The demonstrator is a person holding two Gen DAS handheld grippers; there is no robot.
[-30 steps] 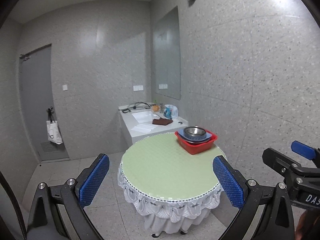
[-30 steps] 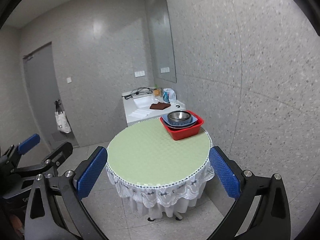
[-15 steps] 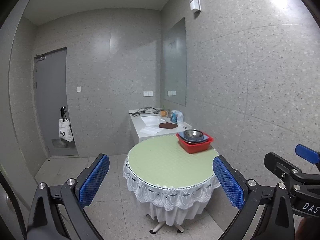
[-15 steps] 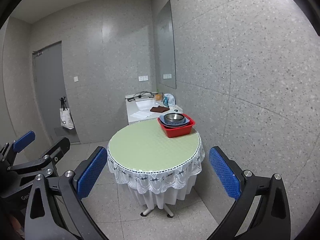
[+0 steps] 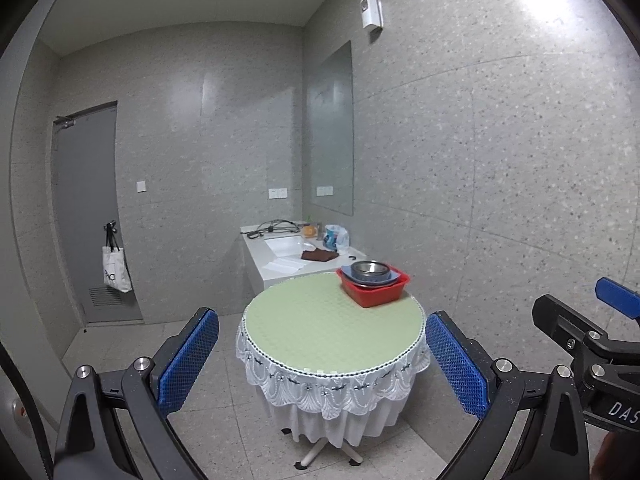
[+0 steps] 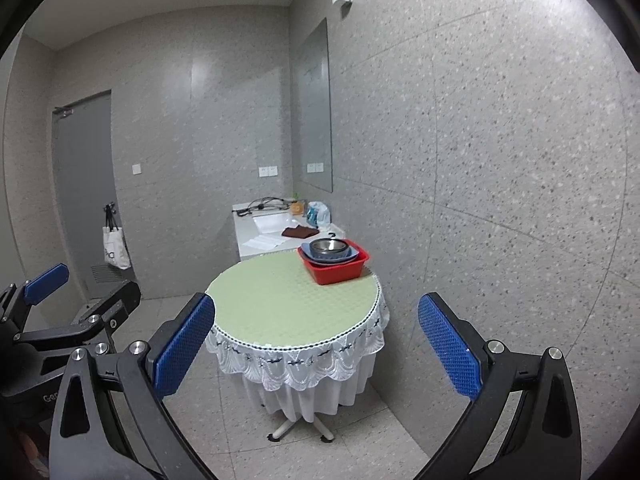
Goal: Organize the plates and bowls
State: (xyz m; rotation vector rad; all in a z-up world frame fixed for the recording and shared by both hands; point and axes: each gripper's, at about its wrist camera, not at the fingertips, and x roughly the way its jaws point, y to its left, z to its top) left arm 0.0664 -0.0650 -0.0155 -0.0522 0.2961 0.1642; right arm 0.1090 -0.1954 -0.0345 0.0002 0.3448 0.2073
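Note:
A red basin (image 5: 376, 291) (image 6: 338, 268) stands at the far right edge of a round table (image 5: 320, 328) (image 6: 280, 308) with a pale green top and a white lace skirt. Inside it a blue plate (image 5: 390, 278) (image 6: 310, 251) carries a metal bowl (image 5: 370, 268) (image 6: 329, 245). My left gripper (image 5: 320, 364) is open and empty, well back from the table. My right gripper (image 6: 316, 354) is likewise open and empty, also far from the table. Each view catches the other gripper at its side edge.
Behind the table a white sink counter (image 5: 288, 260) (image 6: 260, 240) holds a brown cloth, cables and small items. A grey door (image 5: 86, 216) with a hanging white bag (image 5: 116, 272) is at the left. A speckled wall (image 5: 500, 200) runs close along the table's right side.
Both grippers have pulled back and up from the table, which now looks smaller and farther. Both stay open and empty. The basin and its dishes have not moved.

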